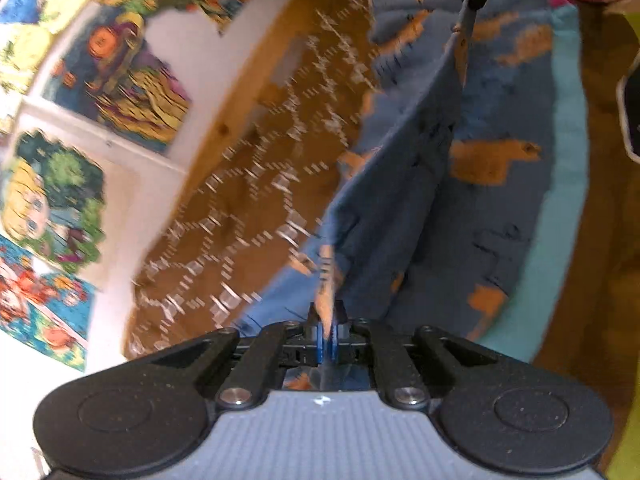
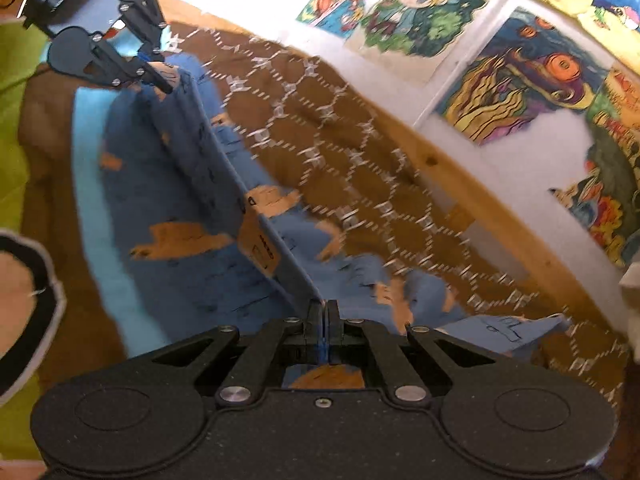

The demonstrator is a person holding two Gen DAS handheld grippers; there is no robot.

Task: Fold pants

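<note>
Two tools, left tool and right tool, clamped on pants edge

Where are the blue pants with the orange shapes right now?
The pants hang stretched between the left gripper and right gripper, held up over the brown patterned blanket, with the picture-covered wall beyond.

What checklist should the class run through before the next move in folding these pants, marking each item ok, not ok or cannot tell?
1. Left tool grips the pants edge: ok, cloth sits between its closed fingers.
2. Right tool grips the same edge: ok.
3. Edge between both tools taut: ok, it runs straight.
4. Lower layer flat on the brown blanket: not ok, ragged folds show.
5. Hems aligned: cannot tell, blurred.
6. Both tools in view of each other: ok.
</note>
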